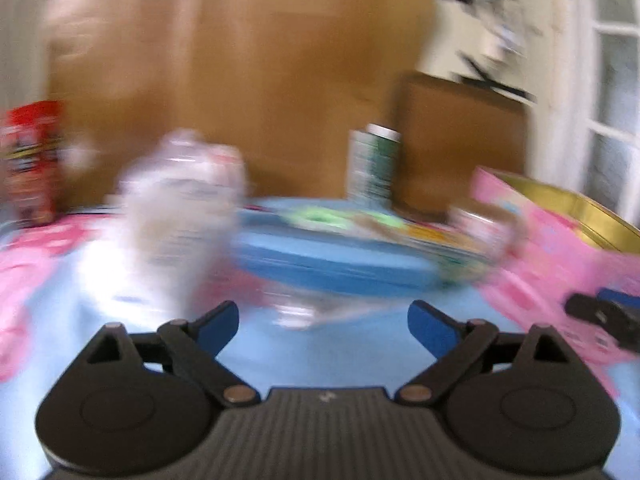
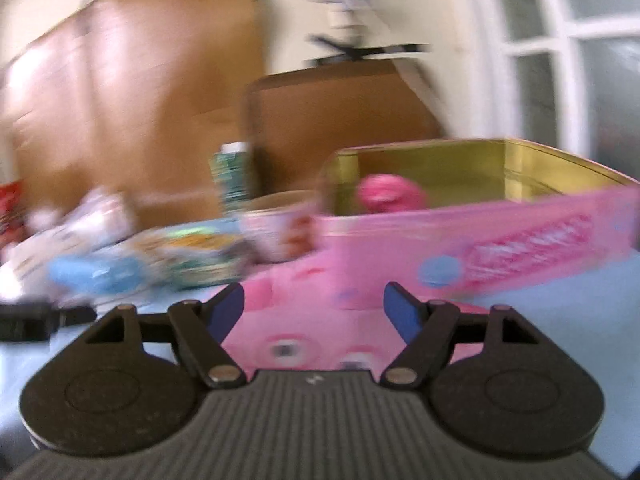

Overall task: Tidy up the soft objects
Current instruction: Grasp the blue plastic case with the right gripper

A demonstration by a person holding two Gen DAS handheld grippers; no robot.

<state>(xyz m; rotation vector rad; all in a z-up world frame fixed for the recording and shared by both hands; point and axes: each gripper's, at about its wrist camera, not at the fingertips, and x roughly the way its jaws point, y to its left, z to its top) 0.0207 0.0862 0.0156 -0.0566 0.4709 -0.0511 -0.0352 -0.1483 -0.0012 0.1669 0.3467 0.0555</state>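
Note:
Both views are motion-blurred. My left gripper (image 1: 323, 320) is open and empty above the light blue tablecloth (image 1: 320, 348). A white soft bundle (image 1: 176, 216) lies ahead to its left. A pink tin box (image 2: 480, 240) with a gold inside stands open at the right; it also shows in the left wrist view (image 1: 560, 240). A pink soft object (image 2: 386, 196) lies inside the box. My right gripper (image 2: 314, 308) is open and empty, just in front of the box over a pink patch (image 2: 300, 312). The right gripper also shows in the left wrist view (image 1: 600, 312).
A flat blue-rimmed lid or tray (image 1: 332, 256) with colourful print lies mid-table. A green-and-white can (image 1: 374, 168) and a small cup (image 2: 276, 232) stand behind it. A red packet (image 1: 32, 160) stands far left. Brown cardboard (image 1: 280, 80) backs the table.

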